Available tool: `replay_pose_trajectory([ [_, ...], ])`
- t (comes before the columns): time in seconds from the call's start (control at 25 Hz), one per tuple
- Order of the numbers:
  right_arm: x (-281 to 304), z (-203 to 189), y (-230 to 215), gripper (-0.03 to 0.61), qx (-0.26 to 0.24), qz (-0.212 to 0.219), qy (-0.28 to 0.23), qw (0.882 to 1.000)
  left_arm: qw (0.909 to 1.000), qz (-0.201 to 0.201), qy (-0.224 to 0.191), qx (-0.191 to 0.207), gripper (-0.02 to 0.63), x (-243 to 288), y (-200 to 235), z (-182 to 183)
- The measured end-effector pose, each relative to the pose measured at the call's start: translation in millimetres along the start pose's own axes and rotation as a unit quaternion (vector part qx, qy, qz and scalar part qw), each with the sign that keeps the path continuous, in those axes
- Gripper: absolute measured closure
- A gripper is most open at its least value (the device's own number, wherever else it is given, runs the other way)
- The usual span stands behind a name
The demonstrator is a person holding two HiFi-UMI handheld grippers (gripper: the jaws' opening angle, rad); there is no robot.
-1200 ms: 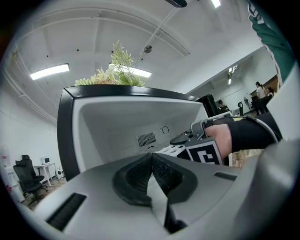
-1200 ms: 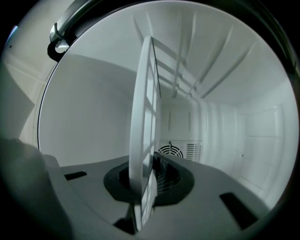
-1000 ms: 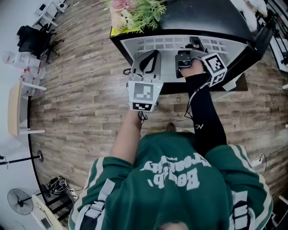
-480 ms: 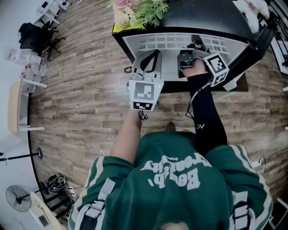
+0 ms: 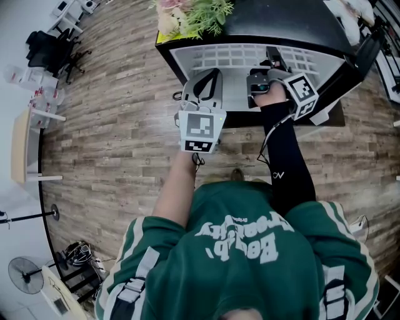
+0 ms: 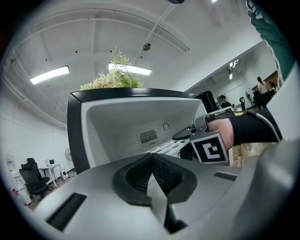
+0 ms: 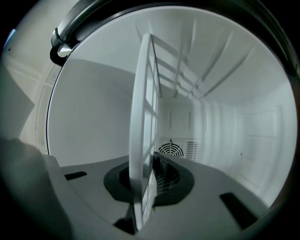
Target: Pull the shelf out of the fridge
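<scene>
A small black fridge (image 5: 281, 25) stands open in front of me, its white inside facing up in the head view. A white grid shelf (image 5: 240, 57) lies inside it. My right gripper (image 5: 273, 61) reaches into the fridge and is shut on the shelf's front edge. In the right gripper view the shelf (image 7: 144, 117) runs edge-on between the pads. My left gripper (image 5: 205, 84) hovers at the fridge's left front, shut with nothing in it. In the left gripper view its pads (image 6: 140, 173) meet, and the right gripper's marker cube (image 6: 211, 146) shows beside the shelf (image 6: 166, 147).
A bunch of flowers (image 5: 194, 15) sits on top of the fridge. The fridge door (image 5: 347, 69) hangs open at the right. A round fan vent (image 7: 171, 150) is on the fridge's back wall. Office chairs (image 5: 50, 53) and a table (image 5: 22, 150) stand far left on the wooden floor.
</scene>
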State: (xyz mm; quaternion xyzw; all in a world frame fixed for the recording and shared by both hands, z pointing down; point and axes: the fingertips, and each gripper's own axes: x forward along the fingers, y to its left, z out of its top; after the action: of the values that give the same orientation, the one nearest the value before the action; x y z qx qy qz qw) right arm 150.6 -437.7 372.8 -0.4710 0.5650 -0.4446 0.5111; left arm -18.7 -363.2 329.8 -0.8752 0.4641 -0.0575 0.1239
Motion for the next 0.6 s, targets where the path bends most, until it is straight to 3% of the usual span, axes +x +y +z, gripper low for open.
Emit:
replay_pose_trajectory([
  [0.6,-9.8,0.6,5.9,0.537,-0.006,0.002,-0.002,1.000,1.0000,-0.002,-0.006,-0.005,0.597,-9.4,0.6,3.8],
])
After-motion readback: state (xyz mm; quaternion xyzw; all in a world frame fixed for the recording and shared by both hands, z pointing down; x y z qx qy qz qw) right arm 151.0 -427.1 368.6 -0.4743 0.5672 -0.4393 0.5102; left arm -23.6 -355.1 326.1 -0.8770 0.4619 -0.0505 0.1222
